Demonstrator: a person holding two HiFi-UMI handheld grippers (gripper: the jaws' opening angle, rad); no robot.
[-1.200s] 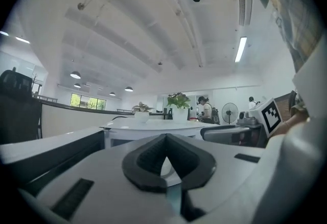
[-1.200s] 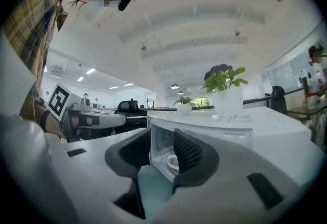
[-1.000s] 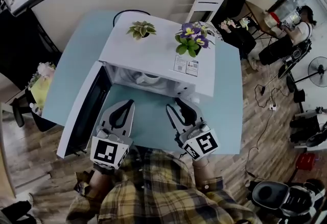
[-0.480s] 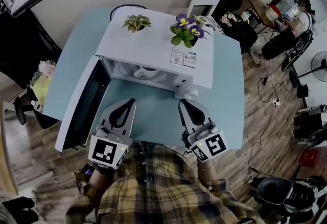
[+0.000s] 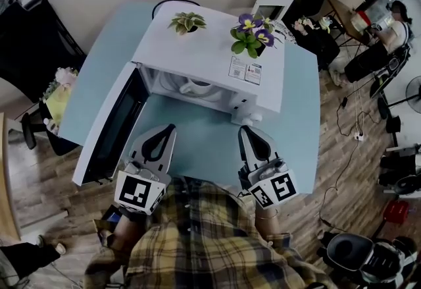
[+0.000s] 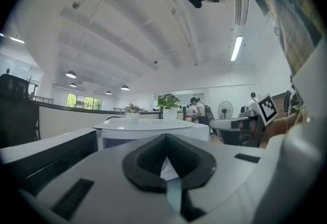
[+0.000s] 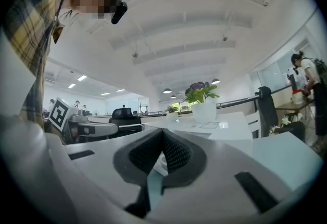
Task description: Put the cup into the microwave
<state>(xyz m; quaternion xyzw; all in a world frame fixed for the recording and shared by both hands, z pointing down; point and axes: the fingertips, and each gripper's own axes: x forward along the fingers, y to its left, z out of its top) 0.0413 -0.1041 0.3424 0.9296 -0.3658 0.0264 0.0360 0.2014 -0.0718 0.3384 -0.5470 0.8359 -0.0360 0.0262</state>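
Near us: right gripper [image 5: 253, 138] pulled back from oven mouth, jaws gone from wide apart to together on nothing. Left gripper [image 5: 162, 138] jaws together too, empty. Cup [image 5: 195, 88] sat inside microwave [image 5: 210, 44]; we judged placing done. Door [image 5: 108, 133] hung open at left edge; table [image 5: 197, 143] in front left room to swing it.

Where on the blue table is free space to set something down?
Bare table lies between the microwave's open front and the left gripper and right gripper, and right of the microwave. Crowded: a succulent and a flowering plant on top, the cup inside.
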